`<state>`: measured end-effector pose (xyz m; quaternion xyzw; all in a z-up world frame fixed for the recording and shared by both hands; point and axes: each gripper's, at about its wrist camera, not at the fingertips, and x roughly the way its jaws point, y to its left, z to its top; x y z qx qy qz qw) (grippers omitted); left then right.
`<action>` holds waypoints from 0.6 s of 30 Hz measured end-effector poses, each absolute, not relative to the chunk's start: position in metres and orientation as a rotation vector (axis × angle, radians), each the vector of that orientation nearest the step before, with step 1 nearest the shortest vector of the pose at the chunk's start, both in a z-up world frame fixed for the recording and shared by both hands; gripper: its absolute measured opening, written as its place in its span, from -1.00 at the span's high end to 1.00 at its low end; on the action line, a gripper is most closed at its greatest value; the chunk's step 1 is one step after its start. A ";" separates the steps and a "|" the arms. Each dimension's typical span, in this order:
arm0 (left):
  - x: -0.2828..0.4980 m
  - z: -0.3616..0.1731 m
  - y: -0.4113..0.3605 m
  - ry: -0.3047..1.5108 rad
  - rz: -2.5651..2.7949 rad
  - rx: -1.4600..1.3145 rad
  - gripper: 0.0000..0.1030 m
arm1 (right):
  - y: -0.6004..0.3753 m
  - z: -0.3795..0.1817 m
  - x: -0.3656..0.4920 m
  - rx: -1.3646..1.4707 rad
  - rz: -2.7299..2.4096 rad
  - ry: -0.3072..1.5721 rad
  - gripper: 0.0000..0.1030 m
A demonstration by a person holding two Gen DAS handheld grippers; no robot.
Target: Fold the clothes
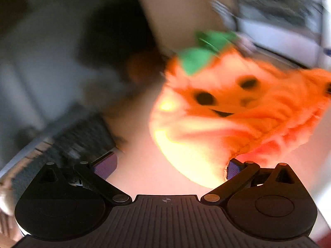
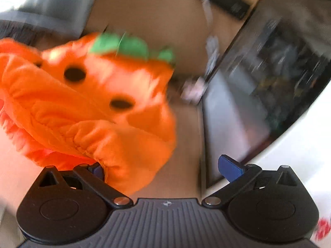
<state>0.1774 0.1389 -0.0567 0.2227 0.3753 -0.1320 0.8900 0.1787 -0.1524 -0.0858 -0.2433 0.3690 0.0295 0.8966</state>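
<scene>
1. Orange pumpkin costume (image 1: 238, 107) lies on the pale worktop (image 1: 140, 165), green leaf collar (image 1: 198, 55) pointing away, long axis sideways.
2. Left gripper (image 1: 167, 166) fingers wide apart, right finger touching costume hem.
3. Right gripper (image 2: 163, 168) fingers wide apart, left finger at hem; grip unclear.

You are in a home room, heavily blurred: tan floor (image 2: 149, 16), dark glass-fronted cabinet (image 2: 269, 78), white surface (image 2: 300, 144) beside it.
</scene>
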 end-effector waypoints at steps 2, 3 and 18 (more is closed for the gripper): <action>0.163 -0.073 0.132 0.851 -0.377 0.496 -1.00 | -0.156 -0.104 0.165 -0.495 0.065 0.843 -1.00; 0.162 -0.071 0.133 0.870 -0.429 0.481 -1.00 | -0.159 -0.109 0.159 -0.494 0.080 0.875 -1.00; 0.194 0.013 0.190 0.835 -0.885 -0.100 -1.00 | -0.199 -0.003 0.095 -0.261 0.694 0.760 -1.00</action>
